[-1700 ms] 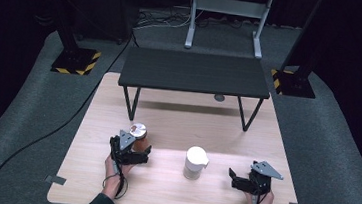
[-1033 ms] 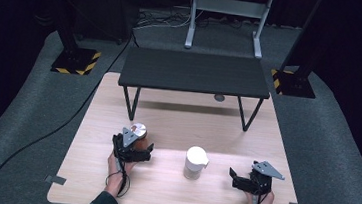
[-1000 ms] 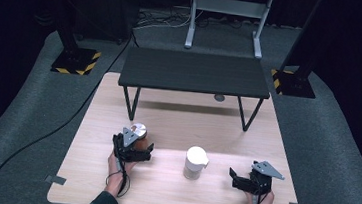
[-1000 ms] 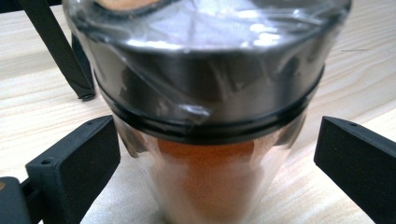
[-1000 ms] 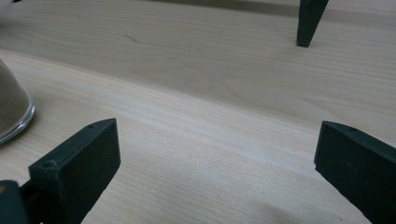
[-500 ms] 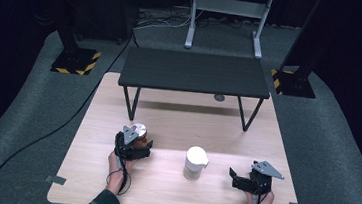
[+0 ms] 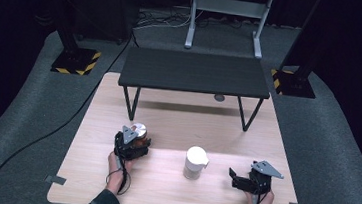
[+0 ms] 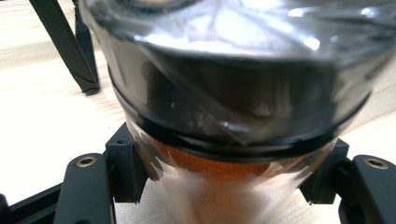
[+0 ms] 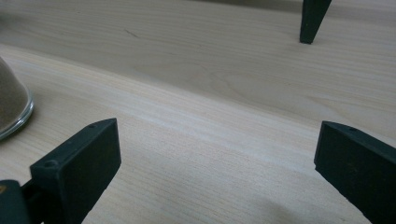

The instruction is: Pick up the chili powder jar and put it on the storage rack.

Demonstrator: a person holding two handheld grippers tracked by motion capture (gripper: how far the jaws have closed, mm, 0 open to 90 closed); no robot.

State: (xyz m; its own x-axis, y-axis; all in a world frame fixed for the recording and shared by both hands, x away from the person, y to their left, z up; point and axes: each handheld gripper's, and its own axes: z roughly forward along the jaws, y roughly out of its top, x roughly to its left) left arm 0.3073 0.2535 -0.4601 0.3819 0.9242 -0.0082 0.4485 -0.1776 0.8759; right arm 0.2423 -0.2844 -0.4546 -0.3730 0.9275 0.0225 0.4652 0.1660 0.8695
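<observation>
Dim surroundings, lit tabletop; close jar (image 8: 233, 107) blurred, glary.

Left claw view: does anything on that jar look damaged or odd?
Mildly odd: the jar is wrapped in loose, wrinkled clear film around its black lid band. It stands upright, gripped by the left claw; nothing is spilled.

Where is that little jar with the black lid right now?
In the high view the jar stands on the wooden table's left half, gripped by the left tool, left of the white-lidded jar.
</observation>
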